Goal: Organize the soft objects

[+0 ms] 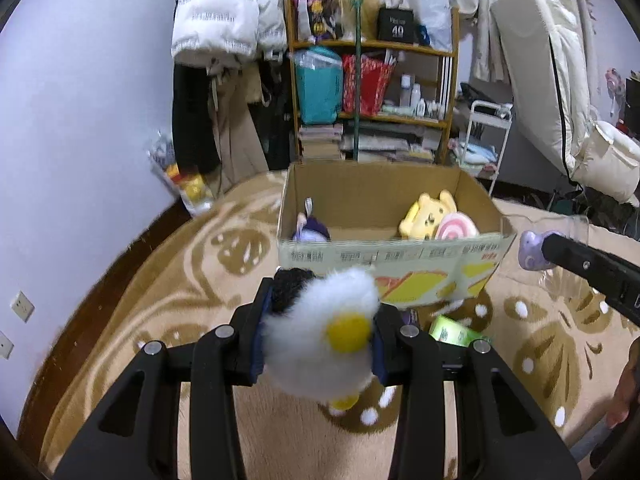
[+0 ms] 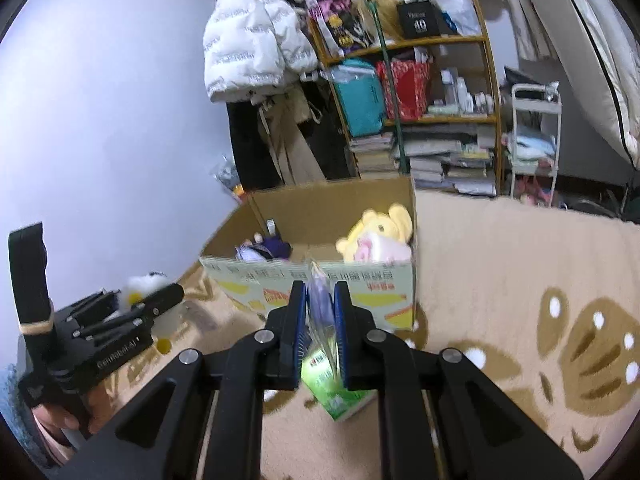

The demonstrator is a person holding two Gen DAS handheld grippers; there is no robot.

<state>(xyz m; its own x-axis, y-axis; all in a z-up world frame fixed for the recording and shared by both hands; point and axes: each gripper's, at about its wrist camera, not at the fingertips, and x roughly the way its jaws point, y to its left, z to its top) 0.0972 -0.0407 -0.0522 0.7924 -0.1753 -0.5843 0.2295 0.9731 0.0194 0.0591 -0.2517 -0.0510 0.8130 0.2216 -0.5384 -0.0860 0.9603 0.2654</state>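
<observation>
My left gripper [image 1: 320, 316] is shut on a fluffy white plush [image 1: 316, 352] with a yellow patch and a black tuft, lifted above the rug. My right gripper [image 2: 319, 292] is shut on a small purple toy in a clear plastic bag [image 2: 320, 304]; the toy [image 1: 530, 250] also shows at the right of the left wrist view. Ahead of both stands an open cardboard box [image 1: 392, 264]. It holds a yellow plush [image 1: 430, 216], a pink swirl cushion [image 1: 456, 232] and a purple doll [image 1: 310, 232]. In the right wrist view the left gripper [image 2: 152, 296] and its plush [image 2: 142, 284] appear at the left.
A green packet [image 2: 332, 384] lies on the patterned beige rug [image 2: 500, 280] under the right gripper. Behind the box stand a cluttered wooden shelf [image 1: 372, 44], hanging coats [image 1: 224, 20] and a white trolley [image 1: 486, 136]. A hand [image 2: 60, 420] grips the left tool.
</observation>
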